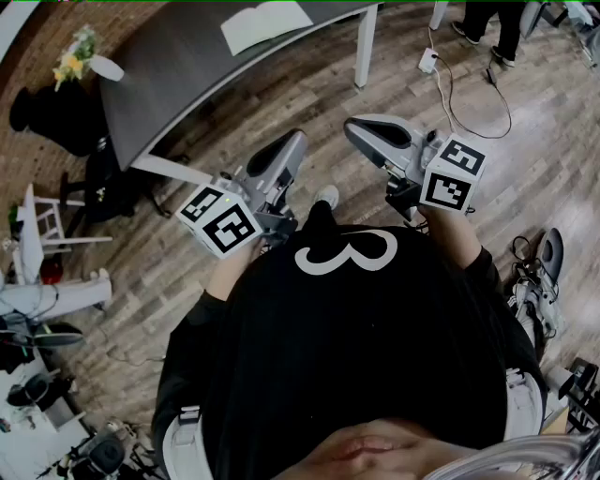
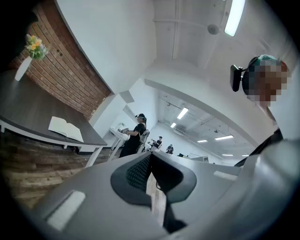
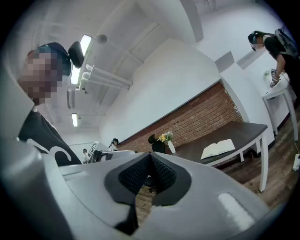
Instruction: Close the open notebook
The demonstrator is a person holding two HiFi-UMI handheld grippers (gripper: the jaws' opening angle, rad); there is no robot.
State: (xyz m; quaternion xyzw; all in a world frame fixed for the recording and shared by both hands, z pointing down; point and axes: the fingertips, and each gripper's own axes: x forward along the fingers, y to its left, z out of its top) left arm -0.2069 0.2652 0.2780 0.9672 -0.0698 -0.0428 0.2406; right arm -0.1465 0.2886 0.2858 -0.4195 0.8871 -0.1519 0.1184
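Observation:
The open notebook (image 1: pixel 265 23) lies white and flat on the dark table (image 1: pixel 178 66), at the top of the head view and well ahead of both grippers. Both are held level in front of the person's chest, over the wood floor, apart from the table. The left gripper (image 1: pixel 294 141) is shut with nothing between its pads; in its own view its jaws (image 2: pixel 149 169) meet, and the notebook (image 2: pixel 65 129) sits far to the left. The right gripper (image 1: pixel 355 127) is also shut and empty (image 3: pixel 150 169), with the notebook (image 3: pixel 218 148) off to the right.
A white vase of yellow flowers (image 1: pixel 82 56) stands at the table's left end, with a black chair (image 1: pixel 47 112) behind it. A white table leg (image 1: pixel 366 47), a power adapter (image 1: pixel 427 61) and a cable (image 1: pixel 469 94) are on the floor to the right. Other people stand further off.

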